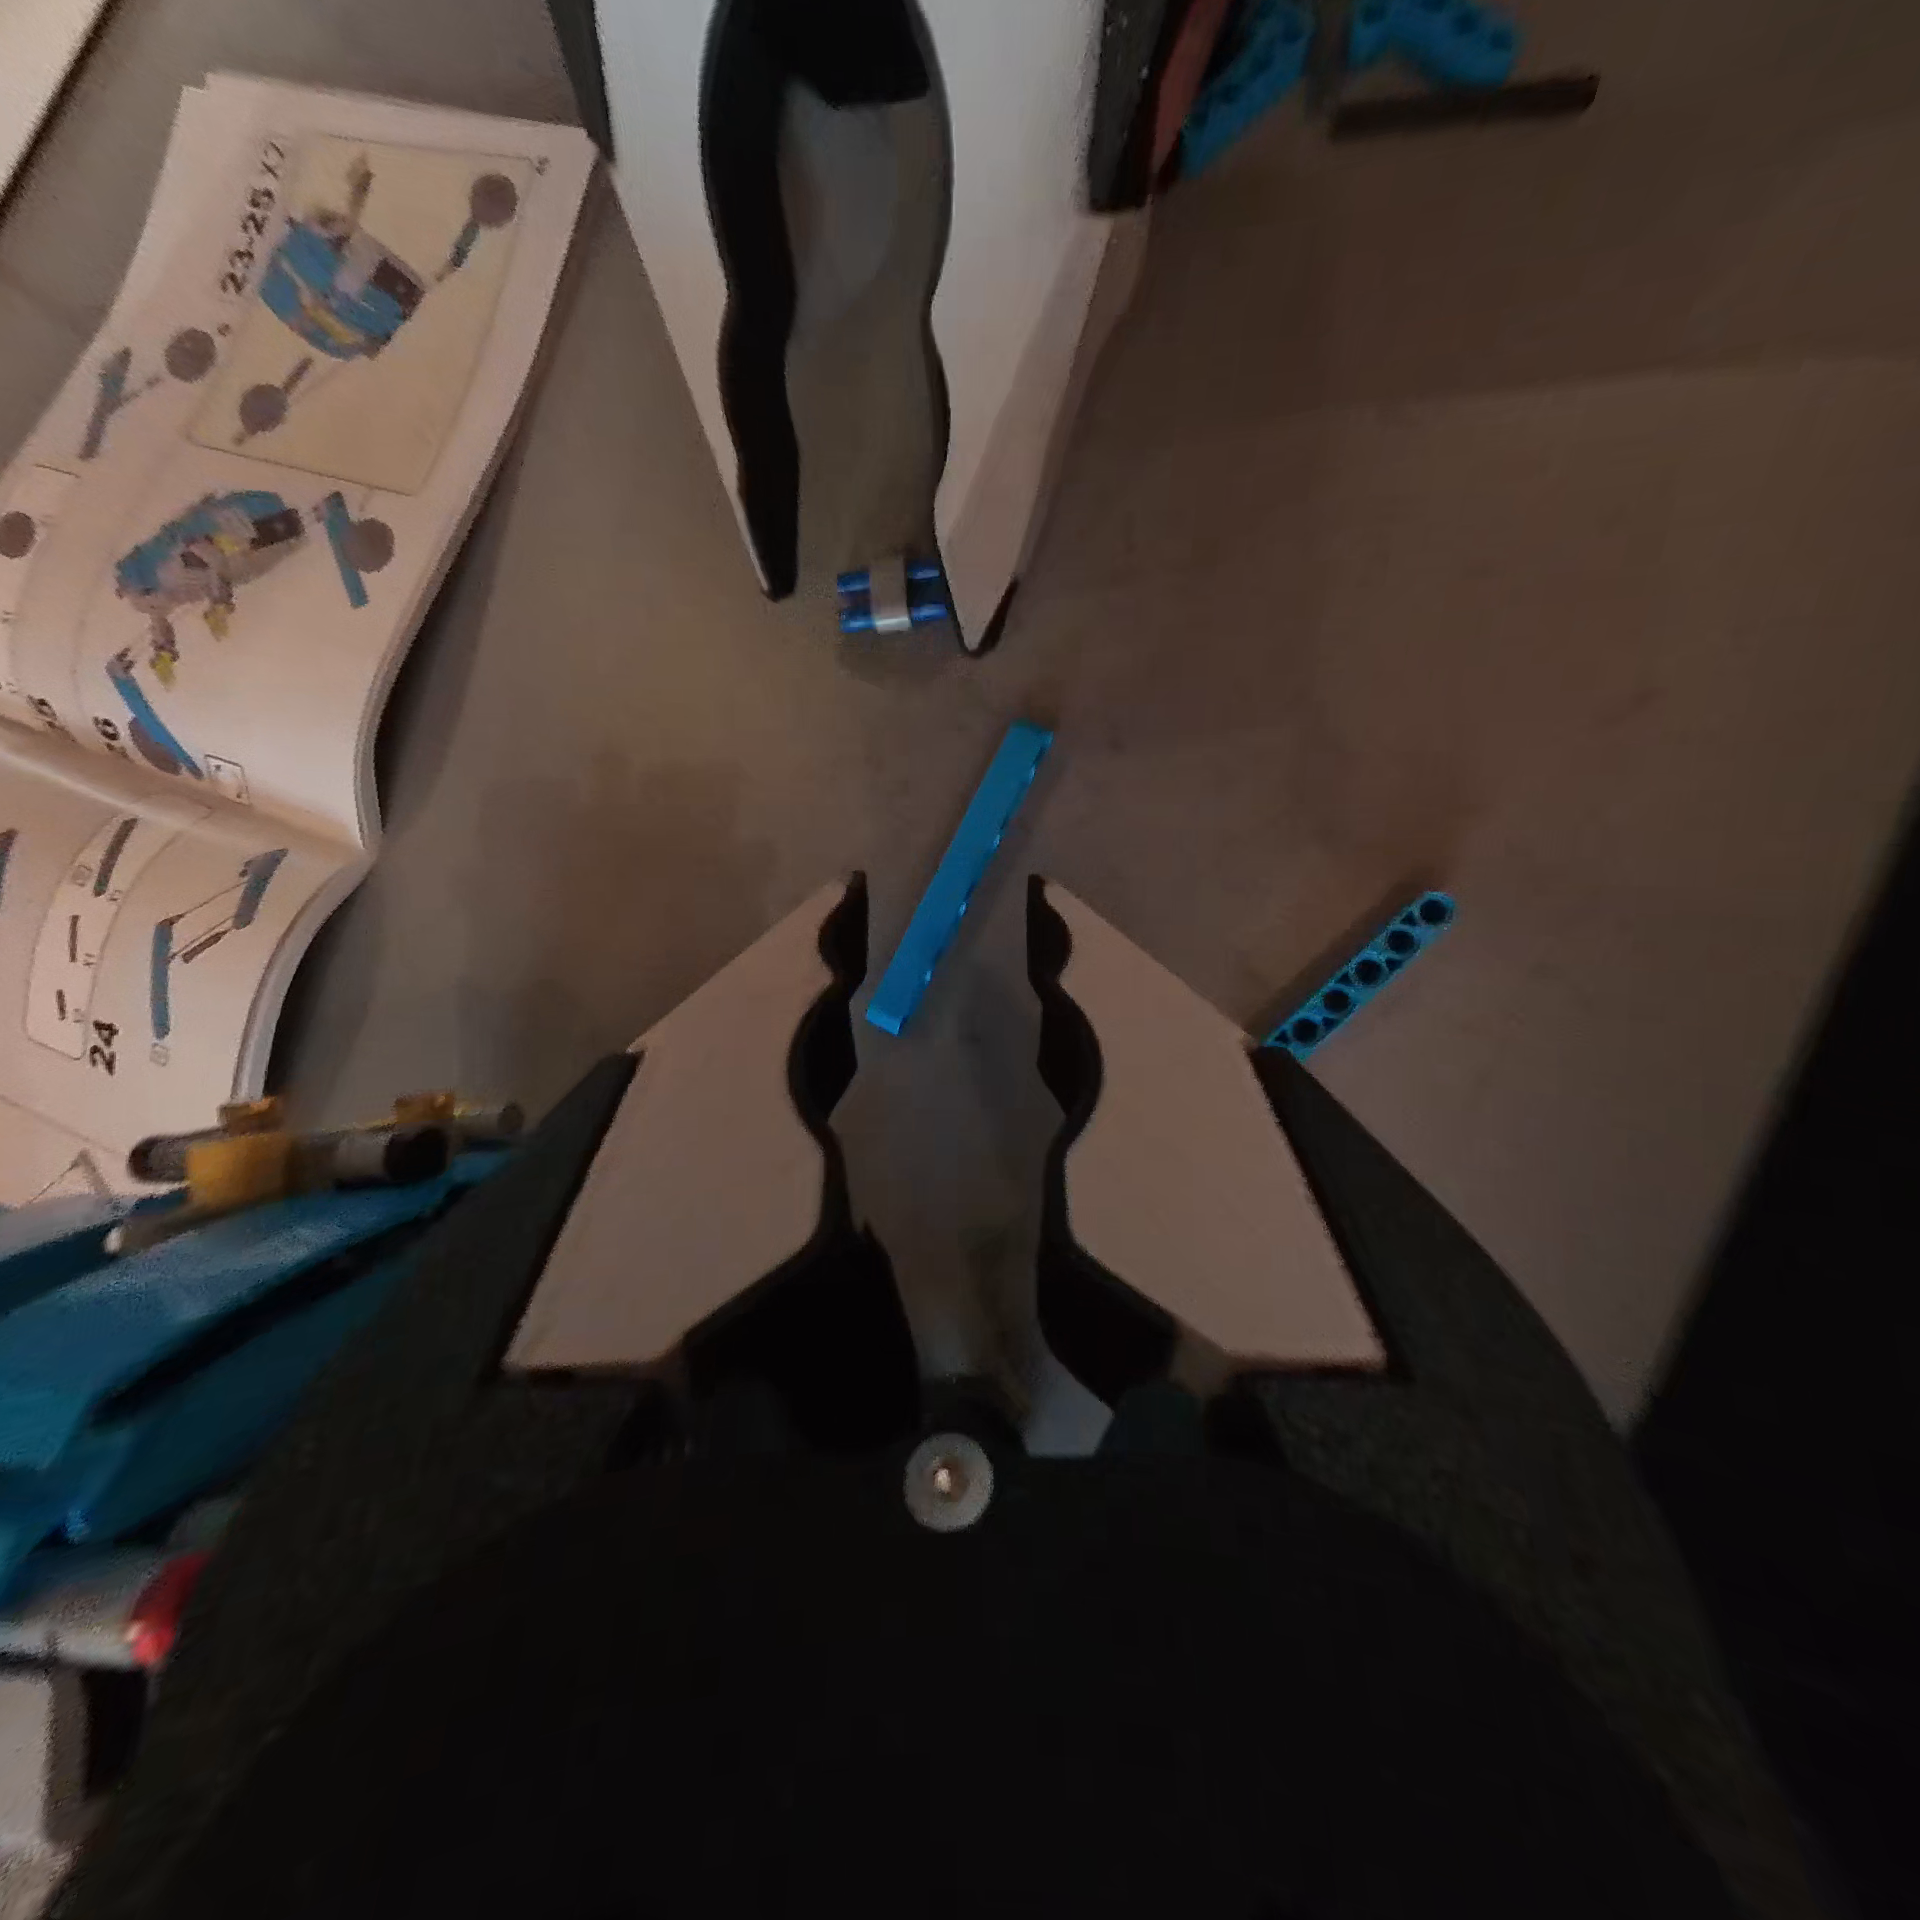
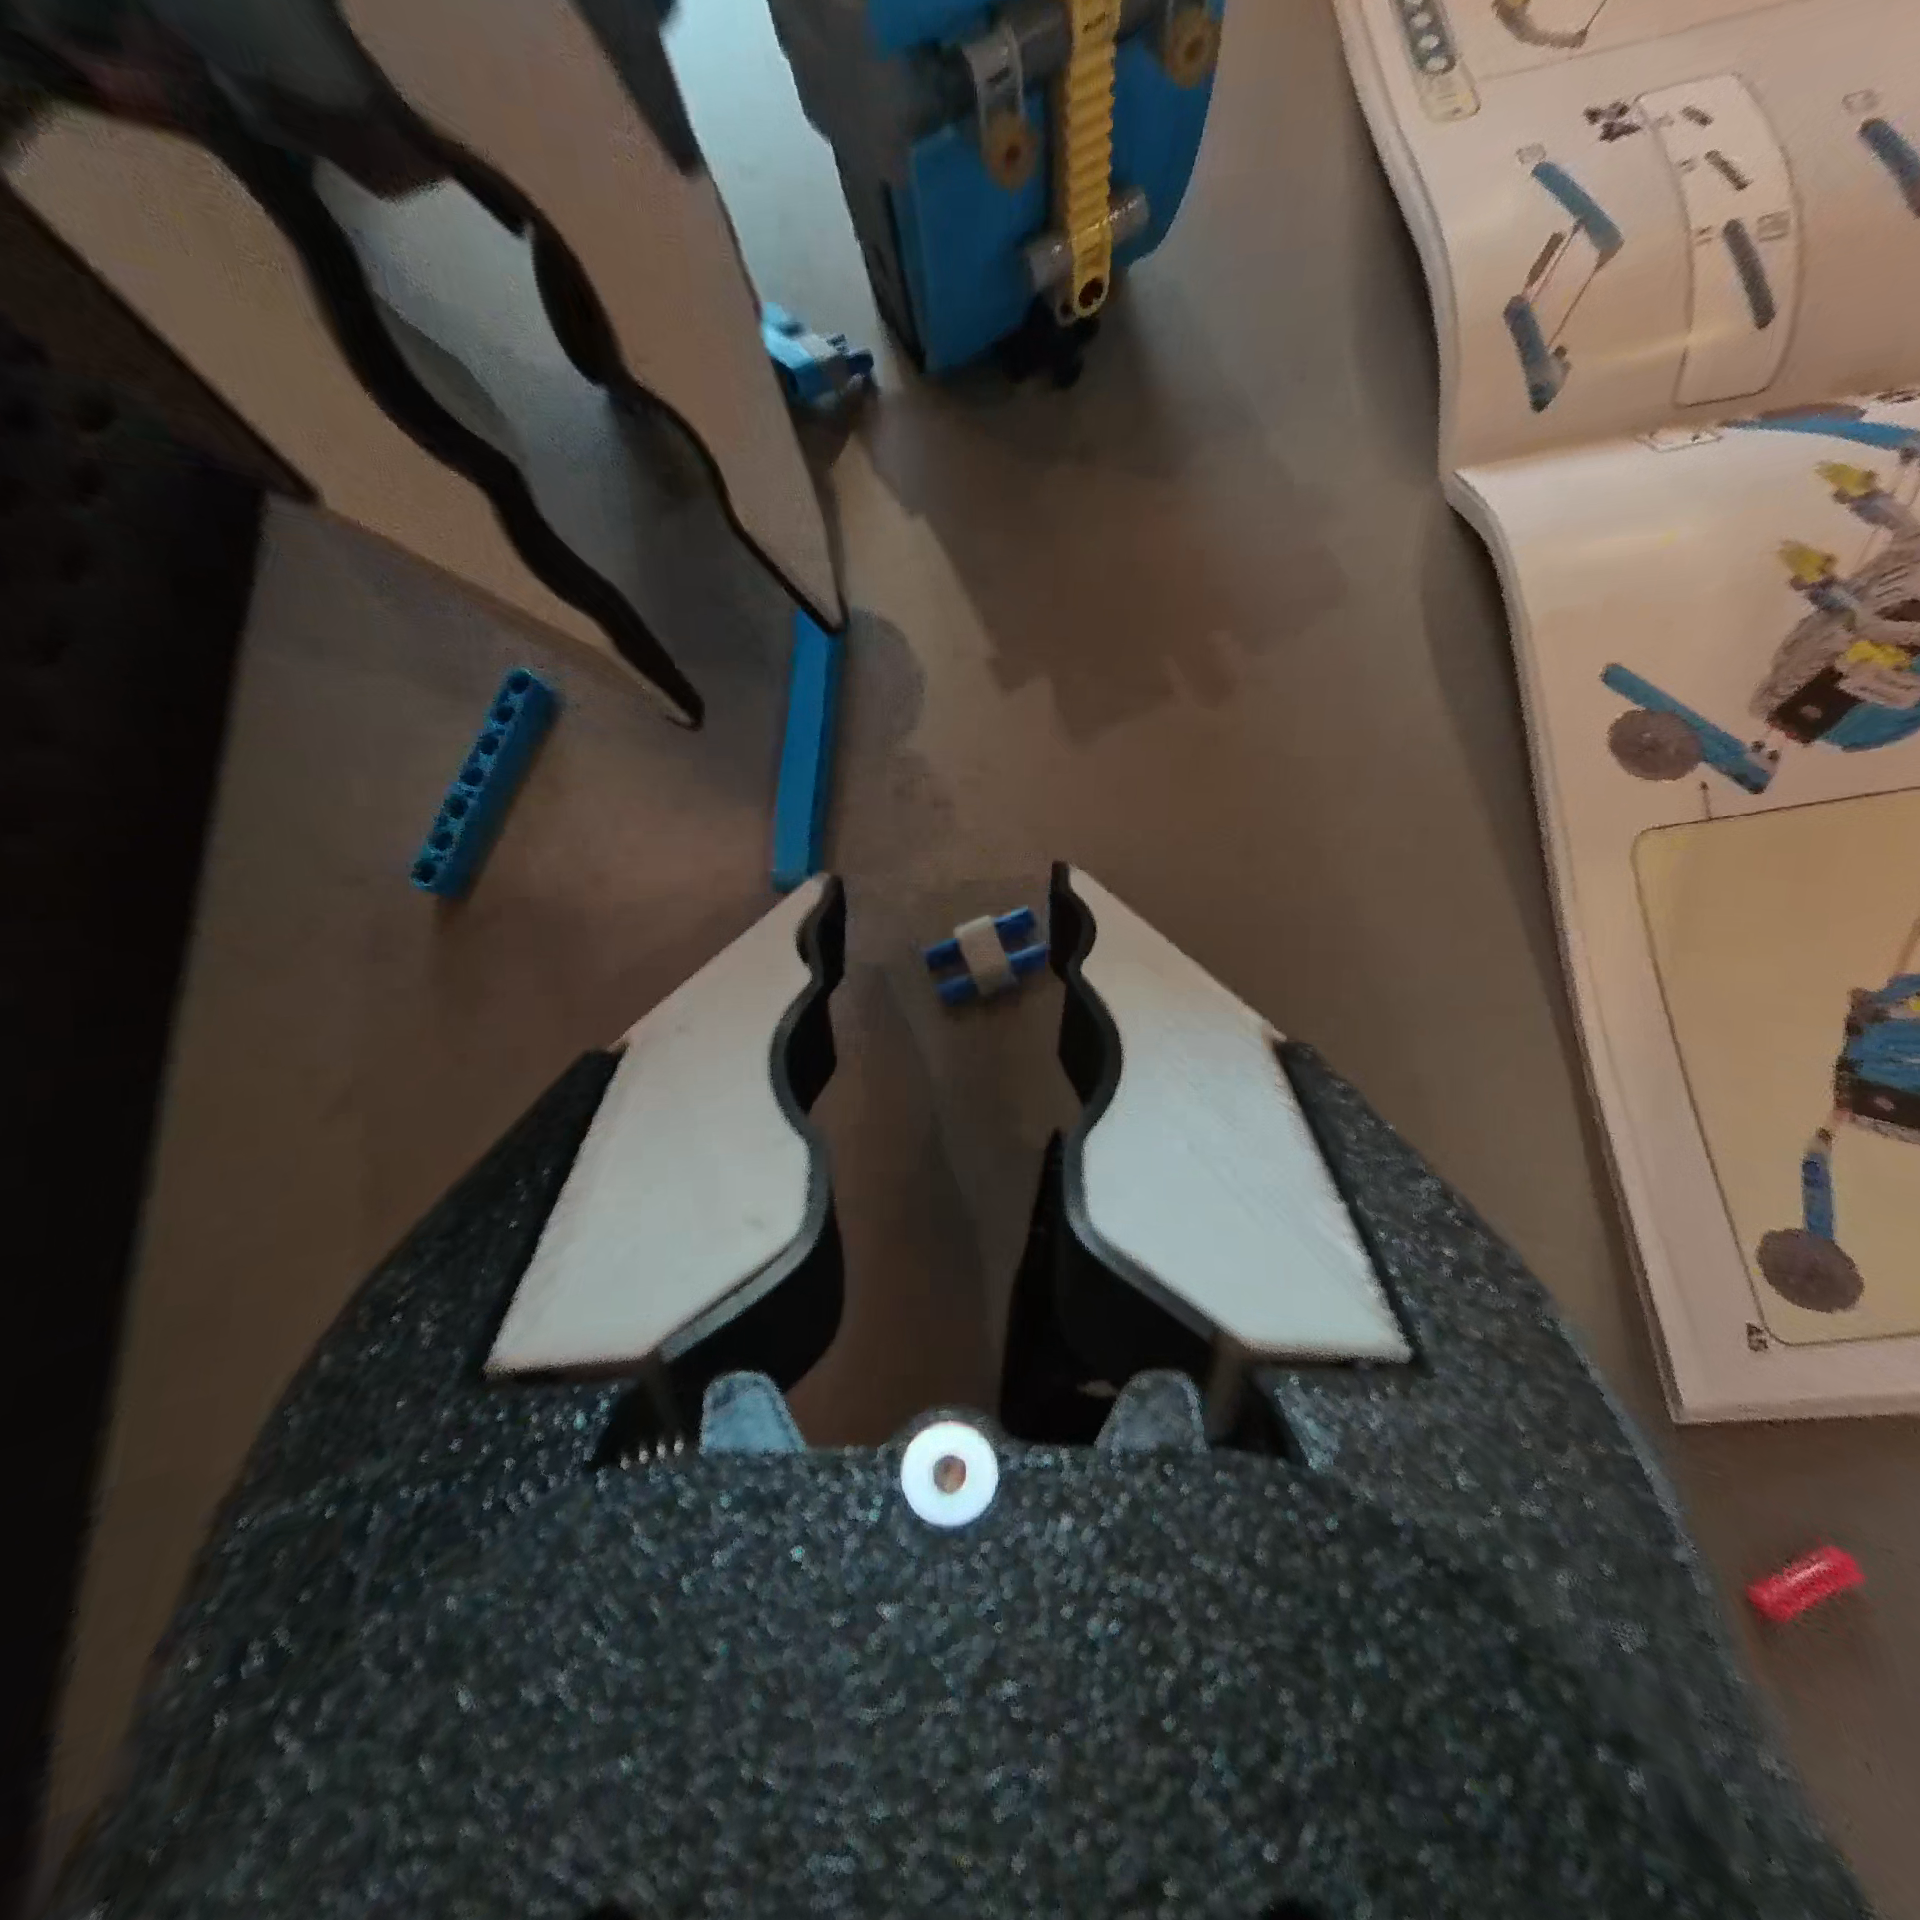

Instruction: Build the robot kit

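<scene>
- Left gripper (image 1: pixel 945 883): jaws held apart, nothing clamped. The near end of a long blue beam (image 1: pixel 961 878) is seen lying betw. the tips on the brown table (image 1: pixel 1455 582), not touched.
- Right gripper (image 2: pixel 948 878): jaws also apart, nothing gripped. A small connector pc (image 2: pixel 985 954) (grey middle, two blue pins) is seen flat on the table betw. the tips, closer to the right-hand finger (image 2: pixel 1174 1143); contact can't be told.
- Same connector is seen in the left wrist view (image 1: pixel 891 600), betw. the tips of the right gripper (image 1: pixel 878 613) opposite.
- A shorter blue beam w/ holes (image 1: pixel 1361 971) is laid just beside the left gripper, apart from the long beam.
- A blue model w/ a yellow rack (image 2: pixel 1029 177) is stood farther off; a small blue pc (image 2: pixel 816 358) is just beside it.
- An open instruction booklet (image 2: pixel 1662 727) is spread at the table's side.
- A small red pc (image 2: pixel 1805 1596) is seen near the booklet's corner.
</scene>
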Available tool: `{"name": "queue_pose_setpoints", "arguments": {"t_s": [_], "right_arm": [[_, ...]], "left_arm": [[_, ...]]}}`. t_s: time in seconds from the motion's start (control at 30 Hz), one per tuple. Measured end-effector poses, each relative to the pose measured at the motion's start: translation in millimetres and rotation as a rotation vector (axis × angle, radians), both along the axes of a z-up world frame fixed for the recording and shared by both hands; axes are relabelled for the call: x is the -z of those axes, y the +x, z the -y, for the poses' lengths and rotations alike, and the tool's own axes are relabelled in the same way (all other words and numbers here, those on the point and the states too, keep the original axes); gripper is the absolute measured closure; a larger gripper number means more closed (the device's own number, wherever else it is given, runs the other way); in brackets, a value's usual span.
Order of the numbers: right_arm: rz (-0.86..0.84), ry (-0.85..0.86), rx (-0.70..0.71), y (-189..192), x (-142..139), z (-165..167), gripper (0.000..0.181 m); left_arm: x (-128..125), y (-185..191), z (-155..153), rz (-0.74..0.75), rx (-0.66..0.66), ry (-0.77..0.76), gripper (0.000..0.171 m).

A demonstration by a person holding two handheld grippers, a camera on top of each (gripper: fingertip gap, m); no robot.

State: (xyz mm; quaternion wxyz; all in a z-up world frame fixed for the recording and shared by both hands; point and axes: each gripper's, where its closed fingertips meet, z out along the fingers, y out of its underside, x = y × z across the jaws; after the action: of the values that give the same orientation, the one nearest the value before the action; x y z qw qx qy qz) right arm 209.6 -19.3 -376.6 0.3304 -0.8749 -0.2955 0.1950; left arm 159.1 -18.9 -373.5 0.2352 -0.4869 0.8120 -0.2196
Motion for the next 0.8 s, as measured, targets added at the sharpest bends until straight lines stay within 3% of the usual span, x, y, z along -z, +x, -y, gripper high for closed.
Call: {"name": "queue_pose_setpoints", "arguments": {"t_s": [0.17, 0.33, 0.5, 0.63, 0.8], "right_arm": [[0.06, -0.035, 0.043, 5.0, 7.4, 9.7, 0.128], [0.146, -0.001, 0.062, 13.9, 13.7, 25.7, 0.136], [0.055, -0.052, 0.042, 5.8, 13.3, 24.7, 0.146], [0.004, -0.072, 0.011, -6.0, 11.7, 27.9, 0.14], [0.014, -0.023, 0.048, 7.3, 2.2, 23.3, 0.138]], "left_arm": [[8.2, 4.5, 2.9, -0.052, 0.011, -0.004, 0.143], [16.7, 7.4, -3.6, -0.102, -0.03, -0.004, 0.149], [19.1, 8.5, 4.3, -0.146, -0.032, -0.073, 0.162], [19.2, 9.0, 4.9, -0.157, -0.07, -0.098, 0.163], [15.5, 2.6, 8.3, -0.157, -0.074, -0.135, 0.159]]}}
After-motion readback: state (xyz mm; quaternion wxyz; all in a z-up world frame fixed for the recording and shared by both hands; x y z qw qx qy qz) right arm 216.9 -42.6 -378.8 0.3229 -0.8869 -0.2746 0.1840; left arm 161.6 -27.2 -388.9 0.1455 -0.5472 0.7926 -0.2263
